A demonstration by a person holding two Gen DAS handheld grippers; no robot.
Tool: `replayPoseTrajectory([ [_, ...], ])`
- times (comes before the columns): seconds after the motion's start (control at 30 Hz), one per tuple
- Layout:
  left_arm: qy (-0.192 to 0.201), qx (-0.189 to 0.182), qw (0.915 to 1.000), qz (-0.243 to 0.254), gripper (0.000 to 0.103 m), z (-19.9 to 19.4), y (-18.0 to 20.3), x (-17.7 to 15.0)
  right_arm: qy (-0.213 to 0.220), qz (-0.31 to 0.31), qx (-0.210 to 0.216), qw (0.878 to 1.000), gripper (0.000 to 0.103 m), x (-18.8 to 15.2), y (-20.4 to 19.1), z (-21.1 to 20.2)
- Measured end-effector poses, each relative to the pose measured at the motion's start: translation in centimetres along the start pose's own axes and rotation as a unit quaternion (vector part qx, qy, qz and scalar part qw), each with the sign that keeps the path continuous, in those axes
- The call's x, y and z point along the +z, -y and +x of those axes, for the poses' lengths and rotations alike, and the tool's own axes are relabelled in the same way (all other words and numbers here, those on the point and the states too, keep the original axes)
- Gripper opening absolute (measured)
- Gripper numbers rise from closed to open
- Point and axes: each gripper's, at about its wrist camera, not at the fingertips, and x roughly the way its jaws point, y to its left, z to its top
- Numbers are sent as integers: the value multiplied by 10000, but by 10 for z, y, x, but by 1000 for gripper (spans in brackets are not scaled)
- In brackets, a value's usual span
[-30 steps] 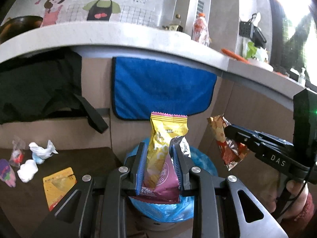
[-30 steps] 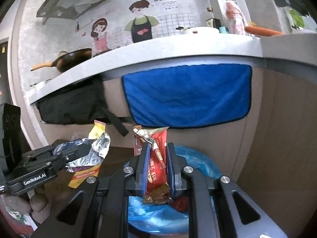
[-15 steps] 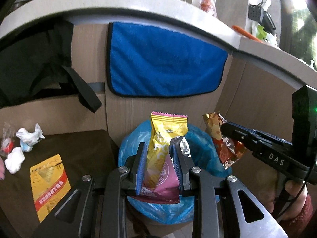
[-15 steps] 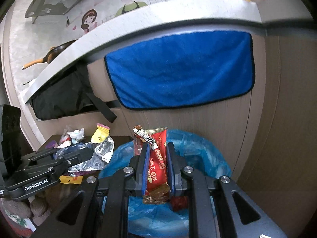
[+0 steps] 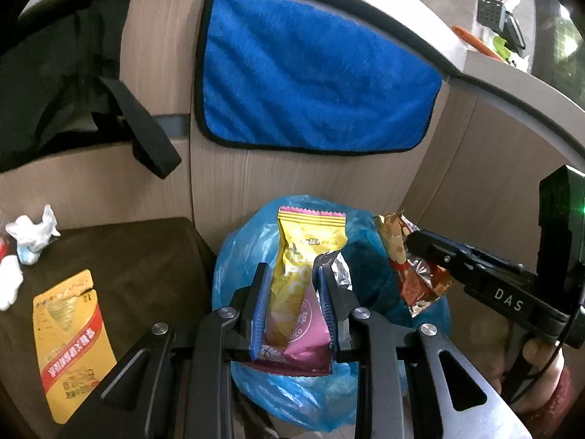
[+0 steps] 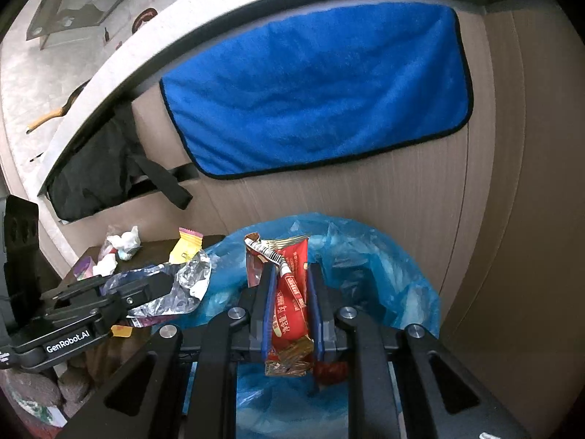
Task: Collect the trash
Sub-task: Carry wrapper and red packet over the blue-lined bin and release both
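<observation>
Left wrist view: left gripper pinches the yellow-pink wrapper upright, right gripper pinches the red wrapper — both directly above the blue-lined bin, its mouth straight below

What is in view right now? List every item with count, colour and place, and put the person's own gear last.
snack wrapper: 1, yellow and pink, clamped in the left gripper above the bin bag.
red wrapper: 1, red with a foil top, clamped in the right gripper above the bin bag.
bin bag: 1, blue, open, below both grippers.
yellow packet: 1, yellow with a red band, flat on the dark table.
crumpled tissues: a few, white, far left of the table.
dark table: 1, brown, left of the bag.
blue towel: 1, on the cabinet front.
black bag: 1, under the counter.
left gripper: shut.
right gripper: shut.
</observation>
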Motion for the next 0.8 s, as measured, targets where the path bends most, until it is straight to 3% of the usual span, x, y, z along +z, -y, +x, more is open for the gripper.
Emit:
replayPoseTrajectory([
  [0.13,-82,-38,9999,-100,29,8,-2,0,-93,70,-15,9999,20,-2,4,9],
  [0.23,-136,-195,9994,-263,45,14,-8,1,-136,142,-50,9998,27,-5,8,12],
  [0.37,-101,-237,9992,-297,55,15,-11,1,-119,239,-77,9996,51,-10,12,13],
  [0.67,282,-587,9952,-730,68,-5,-25,5,18,448,118,9989,58,-11,16,6],
  [0.8,261,-447,9959,-743,68,-10,-28,8,252,447,125,9986,63,-7,15,-5],
])
